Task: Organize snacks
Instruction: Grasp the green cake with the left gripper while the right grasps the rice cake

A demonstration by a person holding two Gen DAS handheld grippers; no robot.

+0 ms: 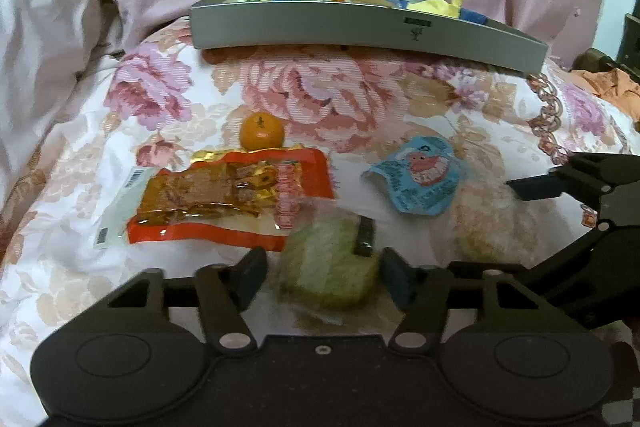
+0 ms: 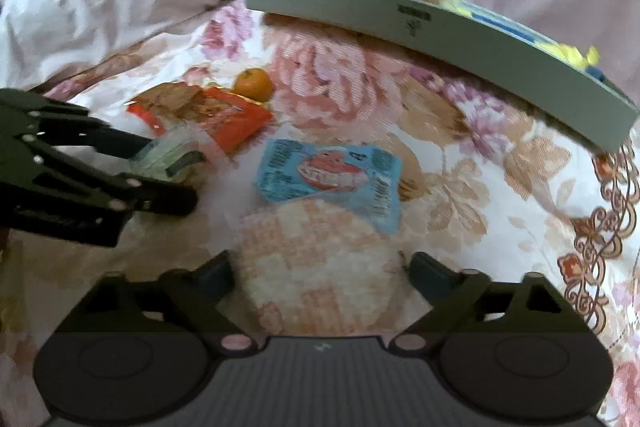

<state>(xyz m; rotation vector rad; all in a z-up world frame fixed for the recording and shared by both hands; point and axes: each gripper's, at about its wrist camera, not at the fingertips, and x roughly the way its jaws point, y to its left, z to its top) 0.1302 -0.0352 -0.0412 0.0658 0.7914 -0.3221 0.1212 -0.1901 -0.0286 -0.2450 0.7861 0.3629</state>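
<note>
Because the left wrist view looks along its own fingers, the left gripper [image 1: 324, 277] fills the bottom, its jaws spread to either side of a blurred greenish wrapped snack [image 1: 328, 267] that lies on the floral bedspread [image 1: 400, 95]. Whether the pads touch it cannot be told. Beyond lie an orange packet [image 1: 236, 203], a small mandarin [image 1: 262, 132] just behind it, and a blue sachet [image 1: 420, 179] to the right. A grey tray [image 1: 360, 31], already holding several wrapped snacks, sits toward the far edge of the bedspread. The step in hand looks like picking up loose snacks; next the jaws would need to close, lift and carry to the tray.

In the right wrist view, the right gripper [image 2: 320, 279] is likewise spread, bracketing a pale round wrapped cake [image 2: 316, 267] just nearer than the blue sachet [image 2: 328, 179]. Contact is unclear here too. The left gripper [image 2: 168, 171] enters from the left edge around the greenish snack [image 2: 168, 151]. The tray's [image 2: 440, 39] contents are mostly hidden by its wall, and motion blur makes all printed labels unreadable.
</note>
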